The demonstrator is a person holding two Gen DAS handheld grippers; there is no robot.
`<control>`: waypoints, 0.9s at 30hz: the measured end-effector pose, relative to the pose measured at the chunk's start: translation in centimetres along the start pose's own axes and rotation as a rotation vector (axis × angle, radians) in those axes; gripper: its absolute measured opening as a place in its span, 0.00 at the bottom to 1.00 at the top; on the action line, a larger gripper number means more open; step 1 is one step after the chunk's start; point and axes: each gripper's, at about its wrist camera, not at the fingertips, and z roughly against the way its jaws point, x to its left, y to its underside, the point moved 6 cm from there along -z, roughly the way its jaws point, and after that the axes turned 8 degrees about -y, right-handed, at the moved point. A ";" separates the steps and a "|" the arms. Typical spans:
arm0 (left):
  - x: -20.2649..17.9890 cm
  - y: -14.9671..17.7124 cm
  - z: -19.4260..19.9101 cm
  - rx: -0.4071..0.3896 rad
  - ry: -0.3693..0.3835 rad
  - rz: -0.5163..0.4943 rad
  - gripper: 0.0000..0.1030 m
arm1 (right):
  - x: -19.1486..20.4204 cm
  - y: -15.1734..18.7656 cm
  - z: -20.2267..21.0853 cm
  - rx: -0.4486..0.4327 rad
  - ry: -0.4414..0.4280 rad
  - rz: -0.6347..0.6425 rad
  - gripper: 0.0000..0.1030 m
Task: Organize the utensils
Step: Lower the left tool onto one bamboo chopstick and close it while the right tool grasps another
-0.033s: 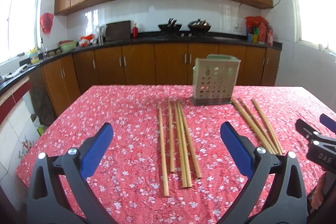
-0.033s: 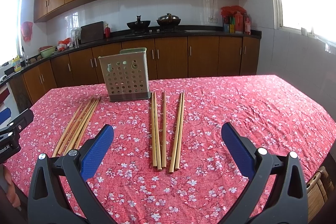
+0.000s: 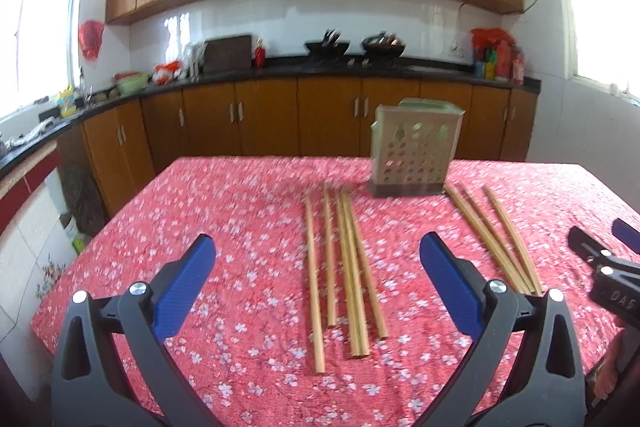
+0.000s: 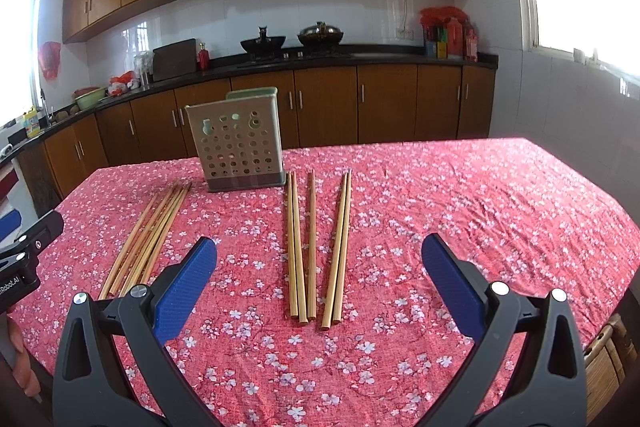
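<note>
Left wrist view: left gripper (image 3: 316, 271) spread wide, nothing held; left chopstick bundle (image 3: 344, 275) lies dead ahead at 12 o'clock, long axes running away toward holder (image 3: 416, 151). Right gripper (image 4: 318, 269) likewise spread over right chopstick bundle (image 4: 316, 247), equally near.

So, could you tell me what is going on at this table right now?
A person holds a two-finger gripper in each hand over a table with a red floral cloth, about to sort chopsticks. The left gripper and right gripper are both open and empty. One group of chopsticks lies ahead of the left gripper, and another group ahead of the right. The perforated utensil holder stands upright beyond them. No chopstick can be seen in it.
</note>
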 end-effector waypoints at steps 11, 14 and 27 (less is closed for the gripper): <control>4.0 1.8 -7.6 0.290 -0.005 0.110 0.96 | -5.0 0.7 -7.7 0.262 0.035 -0.145 0.57; 4.2 2.0 -9.4 0.341 0.014 0.105 0.96 | -5.5 1.1 -9.7 0.327 0.020 -0.168 0.49; 3.3 2.6 -13.0 0.434 0.065 0.050 0.92 | -5.7 1.6 -12.0 0.359 0.013 -0.197 0.33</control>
